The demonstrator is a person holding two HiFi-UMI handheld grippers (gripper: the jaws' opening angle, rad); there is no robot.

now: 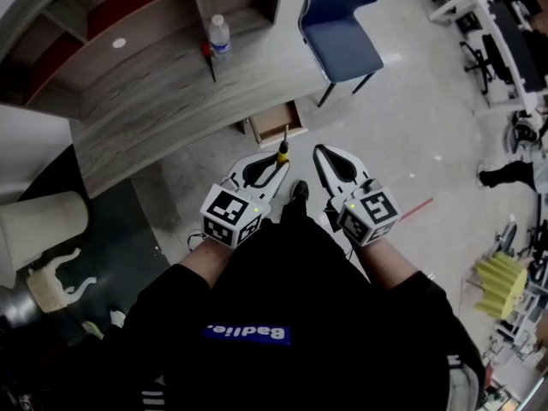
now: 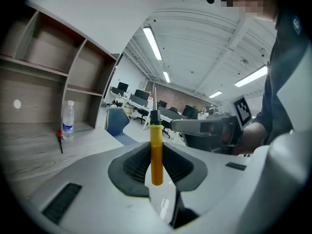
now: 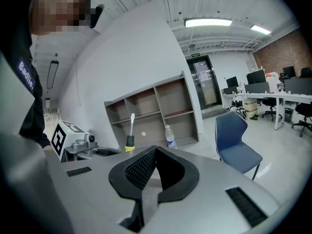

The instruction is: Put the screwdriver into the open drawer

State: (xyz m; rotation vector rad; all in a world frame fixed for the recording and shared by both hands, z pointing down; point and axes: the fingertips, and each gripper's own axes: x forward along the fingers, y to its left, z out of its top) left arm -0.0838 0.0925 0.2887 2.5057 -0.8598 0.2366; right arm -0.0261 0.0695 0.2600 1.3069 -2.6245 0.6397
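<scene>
The screwdriver (image 2: 156, 155) stands clamped by its yellow handle between the pads of my left tongs (image 1: 269, 166), shaft pointing to 12 o'clock toward the open drawer (image 1: 276, 120), not yet reaching it. My right tongs (image 3: 155, 149), at 3 o'clock, are pressed together on nothing.

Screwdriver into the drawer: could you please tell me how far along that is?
Done: the left gripper grips the screwdriver by its yellow handle. In hand: it is held in the air short of the open drawer. Left: placing it inside and letting go. The right gripper is shut and empty.
</scene>
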